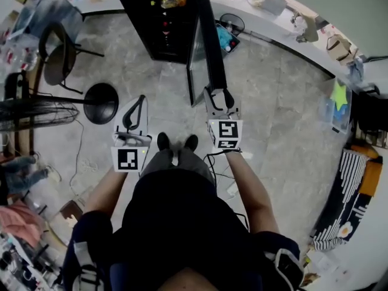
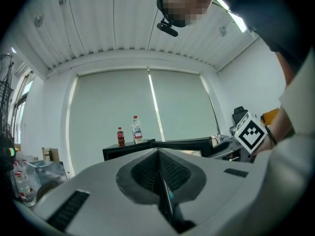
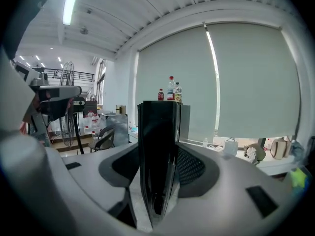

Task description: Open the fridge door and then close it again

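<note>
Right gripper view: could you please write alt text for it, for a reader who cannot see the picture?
The right gripper is clamped on the edge of the black fridge door, which stands upright between its jaws. Behind, three bottles stand on the fridge; a standing fan is at left.

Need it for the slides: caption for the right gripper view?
Right tool shut on the edge of the open black fridge door; bottles stand atop the fridge behind.
</note>
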A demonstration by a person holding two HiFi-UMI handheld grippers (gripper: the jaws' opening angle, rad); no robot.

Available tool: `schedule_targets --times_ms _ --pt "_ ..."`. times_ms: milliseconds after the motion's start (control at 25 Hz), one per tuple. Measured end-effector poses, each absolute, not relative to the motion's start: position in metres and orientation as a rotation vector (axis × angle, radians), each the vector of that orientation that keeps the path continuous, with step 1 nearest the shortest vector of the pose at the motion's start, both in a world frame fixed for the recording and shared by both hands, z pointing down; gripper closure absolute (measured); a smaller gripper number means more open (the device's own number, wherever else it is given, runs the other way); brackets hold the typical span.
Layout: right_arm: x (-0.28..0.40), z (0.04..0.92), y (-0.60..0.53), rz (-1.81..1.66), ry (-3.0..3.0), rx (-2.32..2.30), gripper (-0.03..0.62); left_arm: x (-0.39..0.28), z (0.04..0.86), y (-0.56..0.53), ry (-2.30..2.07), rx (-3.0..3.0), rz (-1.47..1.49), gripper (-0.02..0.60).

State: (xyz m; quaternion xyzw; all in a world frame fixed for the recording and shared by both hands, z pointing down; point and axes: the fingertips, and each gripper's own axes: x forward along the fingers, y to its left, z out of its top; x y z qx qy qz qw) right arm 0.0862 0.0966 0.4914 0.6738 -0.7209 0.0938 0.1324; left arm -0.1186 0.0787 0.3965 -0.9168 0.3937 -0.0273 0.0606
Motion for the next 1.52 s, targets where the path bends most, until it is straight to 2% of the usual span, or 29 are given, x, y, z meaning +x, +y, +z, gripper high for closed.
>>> schedule_targets --times_ms 440,600,880,1520 --pt "0.037 0.489 0.084 0.262 -2.06 1.993 0.358 -0.16 0.397 0.074 1.215 -2.777 -0.083 0.56" --pt "0.023 0.489 0.08 0.274 -2.042 1.999 0.356 -0.171 0.401 0.072 1.135 -2.709 -0.2 0.56" --pt "0.005 0.489 0.072 0.273 -2.037 2.004 0.353 -0.189 0.398 0.066 1.269 -2.749 -0.08 0.56" --pt "-0.003 0.49 0.065 0.176 -2.141 1.772 0.332 -0.194 0.399 0.057 1.325 -2.71 -0.119 0.56"
